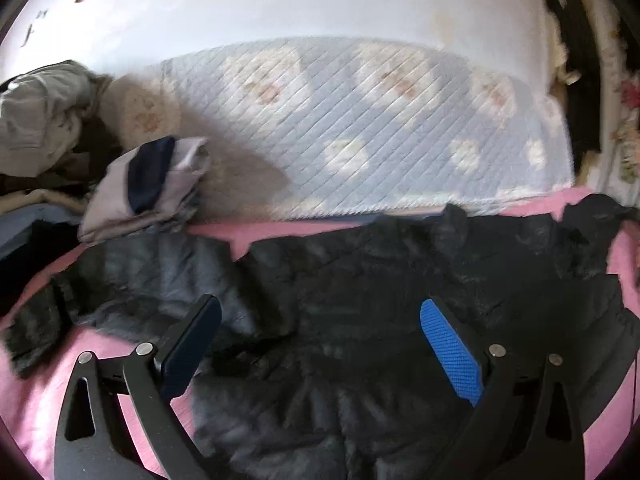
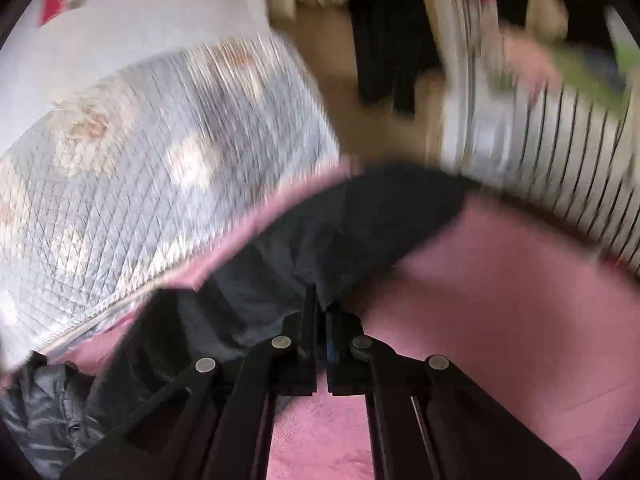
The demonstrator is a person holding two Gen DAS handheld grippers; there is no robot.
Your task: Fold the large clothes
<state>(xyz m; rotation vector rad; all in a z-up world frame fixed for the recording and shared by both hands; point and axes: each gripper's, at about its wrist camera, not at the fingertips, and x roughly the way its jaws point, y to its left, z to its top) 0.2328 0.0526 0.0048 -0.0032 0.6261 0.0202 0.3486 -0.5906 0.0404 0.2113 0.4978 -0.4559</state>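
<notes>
Pink sheet [image 1: 36,392] shows bare at 7 and 3 o'clock of the dark jacket [image 1: 360,300], whose long axis runs 9 to 3 o'clock across the bed, one sleeve reaching toward 9. Quilted pad [image 1: 360,120] lies beyond, at 12. Folded clothes [image 1: 148,184] sit at 10. Left gripper [image 1: 320,344] hangs released over the jacket. Right gripper [image 2: 320,316] is clenched on the jacket's edge.

You have a bed covered by a pink sheet [image 1: 36,392]. A dark jacket [image 1: 360,280] lies spread across it in front of you. At twelve o'clock sits a quilted blue pad [image 1: 360,120]; at ten o'clock, a folded grey and navy garment [image 1: 152,184], with more heaped clothes [image 1: 36,120] beyond.
</notes>
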